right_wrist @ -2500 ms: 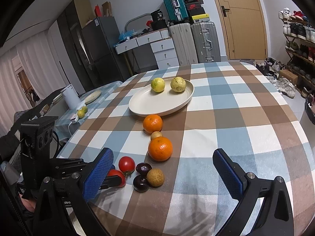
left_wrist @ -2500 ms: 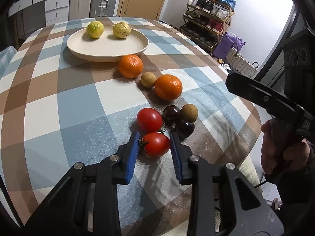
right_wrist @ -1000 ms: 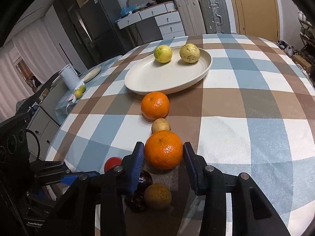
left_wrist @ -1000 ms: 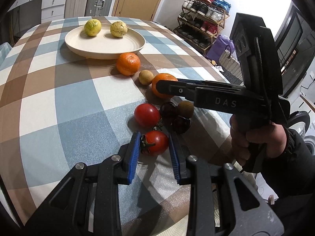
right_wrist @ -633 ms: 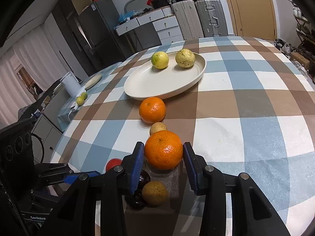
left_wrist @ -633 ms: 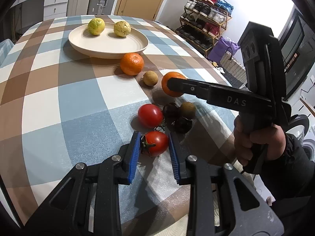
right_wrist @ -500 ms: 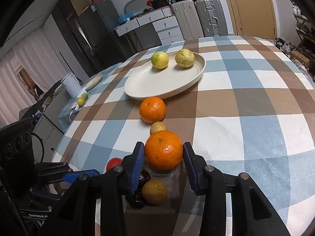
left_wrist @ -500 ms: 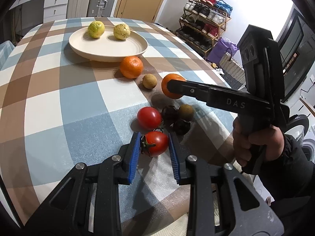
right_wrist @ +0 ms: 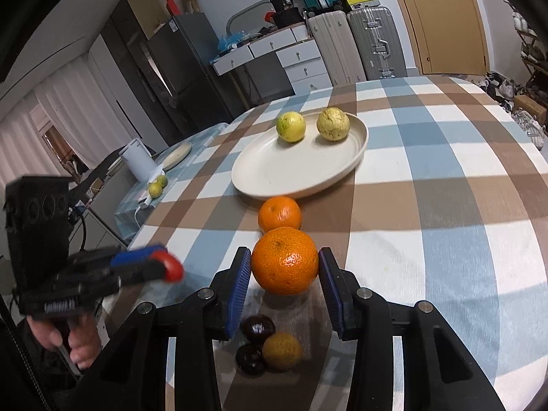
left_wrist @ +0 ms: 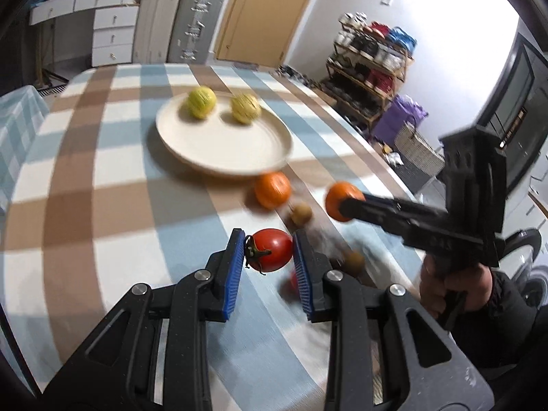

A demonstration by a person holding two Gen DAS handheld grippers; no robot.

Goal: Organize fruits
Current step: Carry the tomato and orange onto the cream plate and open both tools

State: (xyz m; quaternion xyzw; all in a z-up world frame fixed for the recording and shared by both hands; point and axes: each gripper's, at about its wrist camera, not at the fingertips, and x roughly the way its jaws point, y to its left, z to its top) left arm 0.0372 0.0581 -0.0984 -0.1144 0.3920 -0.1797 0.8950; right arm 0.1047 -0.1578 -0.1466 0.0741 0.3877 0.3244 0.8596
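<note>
Now: left claw (left_wrist: 269,251) clamped on tomato (left_wrist: 269,249) | right claw (right_wrist: 284,270) clamped on orange (right_wrist: 285,260) | plate (right_wrist: 274,174) half bare

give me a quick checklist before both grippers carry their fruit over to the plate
1. Left gripper shut on the tomato: ok, both pads touch it.
2. Right gripper shut on the held orange: ok.
3. Tomato clear of the table: cannot tell, picture blurred.
4. Room on the plate: ok, only two yellow-green fruits at its far side.
5. Path to the plate: not ok for the right gripper, a second orange sits directly ahead.
6. Held orange clear of the dark fruits: ok, they lie below it.
</note>
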